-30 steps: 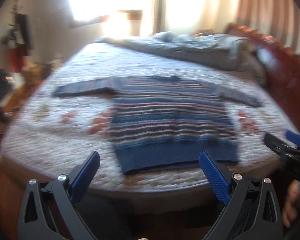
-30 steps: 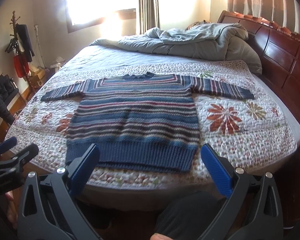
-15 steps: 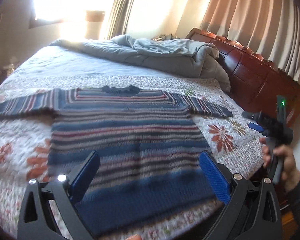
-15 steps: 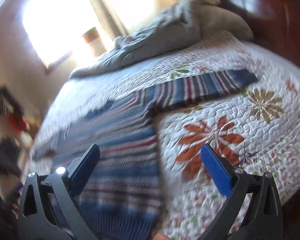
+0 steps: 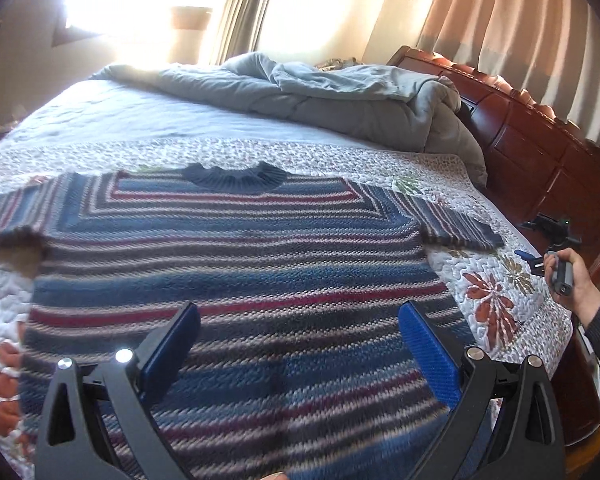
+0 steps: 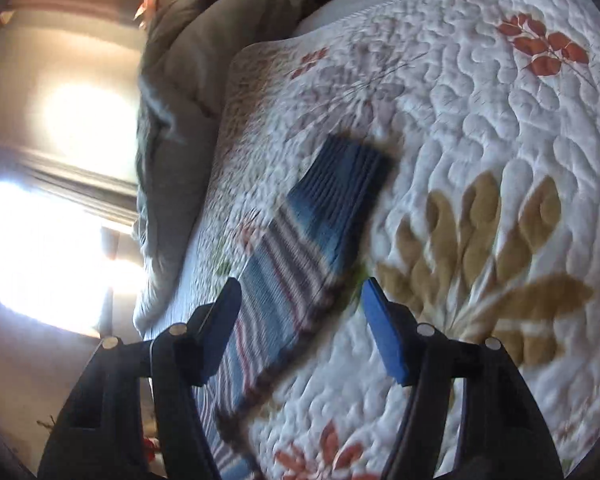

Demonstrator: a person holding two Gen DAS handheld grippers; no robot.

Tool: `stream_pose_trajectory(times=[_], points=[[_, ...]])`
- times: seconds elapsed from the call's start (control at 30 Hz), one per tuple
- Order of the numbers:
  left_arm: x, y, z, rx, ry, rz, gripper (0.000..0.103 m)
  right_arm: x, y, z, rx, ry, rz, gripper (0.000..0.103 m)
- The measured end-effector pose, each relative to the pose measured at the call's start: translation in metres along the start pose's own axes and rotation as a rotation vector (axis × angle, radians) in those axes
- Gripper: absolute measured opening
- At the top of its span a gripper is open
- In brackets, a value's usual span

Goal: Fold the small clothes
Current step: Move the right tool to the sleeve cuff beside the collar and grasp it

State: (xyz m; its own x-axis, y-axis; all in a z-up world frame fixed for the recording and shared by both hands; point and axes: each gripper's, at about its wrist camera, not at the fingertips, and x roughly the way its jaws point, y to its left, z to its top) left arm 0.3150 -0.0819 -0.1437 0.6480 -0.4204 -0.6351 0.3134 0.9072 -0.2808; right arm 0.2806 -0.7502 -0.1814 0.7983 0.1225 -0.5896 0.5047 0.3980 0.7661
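The left gripper [image 5: 298, 344] hangs with jaws wide and empty over the lower body of the striped sweater [image 5: 236, 264], which lies flat on the quilt [image 5: 496, 292]. At the sweater's right sleeve [image 6: 332, 208], the right gripper [image 6: 300, 320] is closing its jaws, which straddle the sleeve without pressing it. Beyond the sweater's collar, a grey duvet [image 5: 320, 96] lies bunched against the wooden headboard [image 5: 540, 140].

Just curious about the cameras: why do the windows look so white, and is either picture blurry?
Left wrist view: window blown out by sunlight, sweater soft only near the lens. Right wrist view: window glare again, with the sleeve and quilt smeared by motion.
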Motion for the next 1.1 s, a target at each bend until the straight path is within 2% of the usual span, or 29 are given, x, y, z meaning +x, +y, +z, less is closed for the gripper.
stream_pose_trajectory(times=[0.23,0.6,0.63,0.7,0.77,0.9,1.1], points=[[0.026,0.001,0.001,0.016,0.026,0.003,0.099,0.043,-0.029,0.031,0.052,-0.001,0.008,0.055],[0.043,0.020,-0.002,-0.074,0.008,0.020,0.099,0.079,-0.017,0.047,0.017,-0.020,-0.017,0.053],[0.044,0.021,-0.003,-0.072,0.005,0.018,0.099,0.082,-0.016,0.049,0.014,-0.022,-0.021,0.050],[0.048,0.023,-0.006,-0.068,0.017,0.020,0.099,0.082,-0.012,0.048,-0.005,-0.013,-0.034,0.027],[0.051,0.024,-0.007,-0.070,0.030,0.017,0.099,0.083,-0.008,0.047,-0.026,-0.004,-0.051,0.011],[0.052,0.023,-0.010,-0.058,0.026,0.028,0.099,0.071,0.016,0.042,-0.101,-0.031,-0.072,0.008],[0.047,0.021,-0.010,-0.056,0.023,0.018,0.099,0.049,0.085,0.025,-0.245,-0.052,-0.059,0.008]])
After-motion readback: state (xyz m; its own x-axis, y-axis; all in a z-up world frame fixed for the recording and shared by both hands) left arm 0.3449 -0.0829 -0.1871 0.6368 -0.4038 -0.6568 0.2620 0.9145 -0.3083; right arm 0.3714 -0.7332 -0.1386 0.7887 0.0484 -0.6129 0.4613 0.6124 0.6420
